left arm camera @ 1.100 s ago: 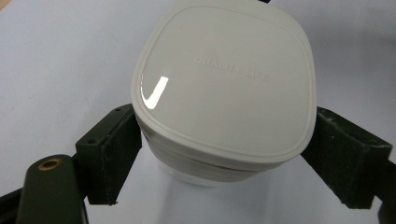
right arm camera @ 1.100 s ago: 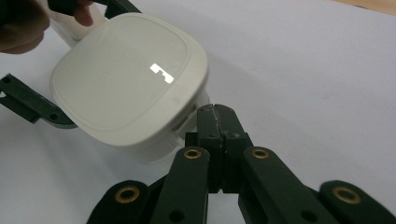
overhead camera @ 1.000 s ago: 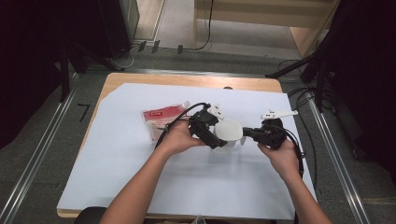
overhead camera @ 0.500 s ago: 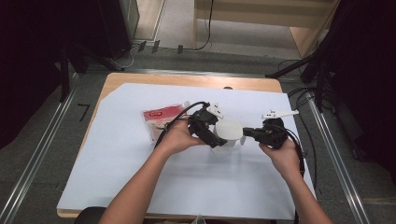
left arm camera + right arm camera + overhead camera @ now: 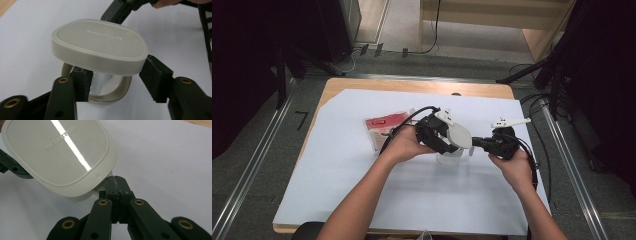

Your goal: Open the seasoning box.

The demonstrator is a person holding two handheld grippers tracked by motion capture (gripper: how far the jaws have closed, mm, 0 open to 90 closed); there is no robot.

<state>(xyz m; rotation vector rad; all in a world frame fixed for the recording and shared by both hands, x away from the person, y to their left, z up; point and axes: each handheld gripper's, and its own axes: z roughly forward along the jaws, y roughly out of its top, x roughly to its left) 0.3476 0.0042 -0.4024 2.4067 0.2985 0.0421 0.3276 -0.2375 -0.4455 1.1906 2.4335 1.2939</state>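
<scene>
Closing in around the pale rounded-square plastic lid [image 5: 98, 46], the left gripper [image 5: 438, 136] has just been narrowing its jaws, and the lid sits between the black pads [image 5: 155, 77], tilted above the small clear plastic container [image 5: 105, 86] at the middle of the white-covered bench [image 5: 337, 165]. Whether those pads press its rim yet I cannot tell. The right gripper [image 5: 115, 182], right of the container, is clenched tight at its edge, likely steadying it so the lid can be worked
</scene>
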